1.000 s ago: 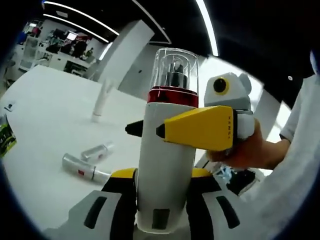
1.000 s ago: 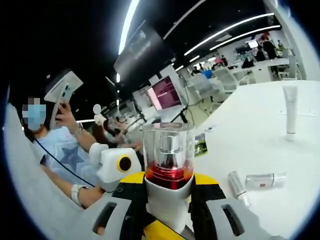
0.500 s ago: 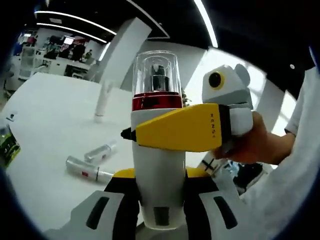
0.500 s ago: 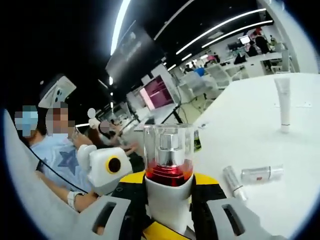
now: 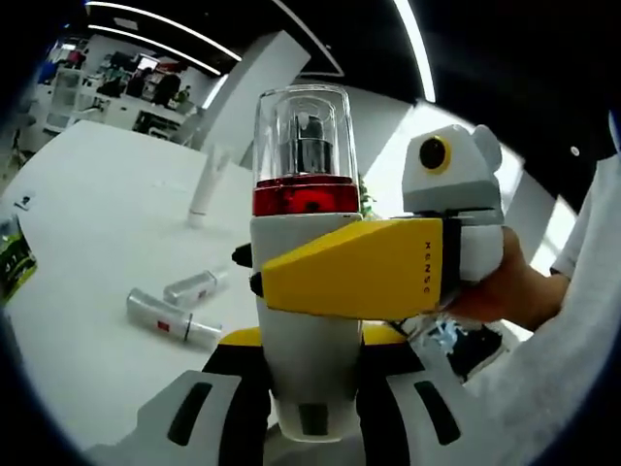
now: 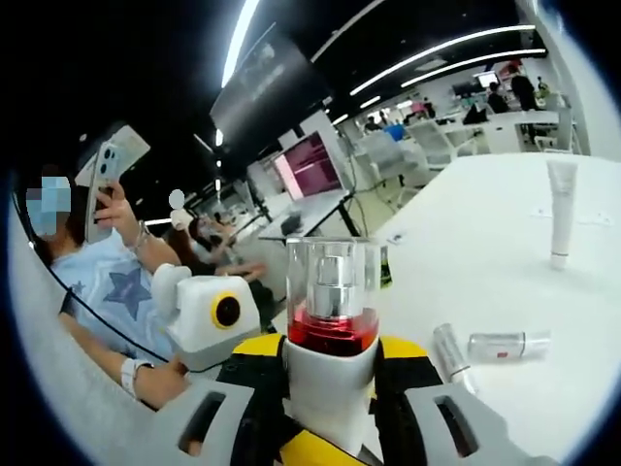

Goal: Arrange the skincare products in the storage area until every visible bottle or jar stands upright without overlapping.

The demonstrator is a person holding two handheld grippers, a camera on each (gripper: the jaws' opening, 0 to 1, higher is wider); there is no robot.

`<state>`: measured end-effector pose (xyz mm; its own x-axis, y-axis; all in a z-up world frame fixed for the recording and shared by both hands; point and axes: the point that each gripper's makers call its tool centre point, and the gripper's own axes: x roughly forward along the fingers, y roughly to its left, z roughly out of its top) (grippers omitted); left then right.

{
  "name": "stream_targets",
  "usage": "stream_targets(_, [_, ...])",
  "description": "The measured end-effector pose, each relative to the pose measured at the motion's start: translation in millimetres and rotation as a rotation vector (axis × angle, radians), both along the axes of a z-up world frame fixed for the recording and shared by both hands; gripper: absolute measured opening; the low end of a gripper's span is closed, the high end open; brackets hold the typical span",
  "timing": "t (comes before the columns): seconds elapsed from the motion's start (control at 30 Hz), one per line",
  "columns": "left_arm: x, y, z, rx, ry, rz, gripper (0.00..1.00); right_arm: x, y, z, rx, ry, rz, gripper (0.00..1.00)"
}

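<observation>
A white pump bottle [image 5: 306, 320] with a red band and a clear cap stands upright between the jaws of my left gripper [image 5: 312, 342], which is shut on its lower body. My right gripper [image 5: 257, 272], held by a hand, reaches in from the right, its yellow jaw pressed across the bottle's front. In the right gripper view the same bottle [image 6: 330, 374] sits clamped in my right gripper [image 6: 330, 351], with the left gripper [image 6: 209, 316] at its left. Two silver bottles [image 5: 167, 316] [image 5: 191, 287] lie on the white table. A white tube [image 5: 207, 184] stands upright behind them.
The white table [image 5: 87, 194] stretches to the left, with a green packet [image 5: 10, 262] at its edge. In the right gripper view the silver bottles [image 6: 505, 345] and the tube [image 6: 560, 214] lie to the right. A person holding a phone [image 6: 102, 175] sits to the left.
The right gripper's yellow jaw has slid further left across the bottle's front. Both views have shifted slightly with the hands; the bottle stays held.
</observation>
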<state>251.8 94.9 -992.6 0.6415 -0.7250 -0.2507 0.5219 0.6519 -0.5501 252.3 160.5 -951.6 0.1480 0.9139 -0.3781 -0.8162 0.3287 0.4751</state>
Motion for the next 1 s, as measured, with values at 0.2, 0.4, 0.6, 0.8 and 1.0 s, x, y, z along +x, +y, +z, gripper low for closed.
stream_targets(0.2, [-1.2,-5,2.5,-0.029,-0.013,-0.032,0.27,-1,-5,-0.3,-0.02,-0.007,0.038,0.33])
stream_targets(0.4, [3.1,-8,-0.6,0.031,-0.058,-0.054,0.28,6,-13,-3.1,-0.011,-0.032,0.007,0.28])
stream_targets(0.6, [2.5,-5,-4.0,0.06,-0.059,-0.056,0.29,8,-10,-5.5,0.029,-0.015,-0.013,0.28])
stream_targets(0.8, [-2.0,8,-7.2,0.052,-0.042,-0.035,0.28,4,2,-6.0,0.058,-0.015,0.017,0.28])
stream_targets(1.0, [0.8,18,-13.3,0.126,-0.055,-0.013,0.28,5,6,-7.7,0.062,-0.029,0.032,0.28])
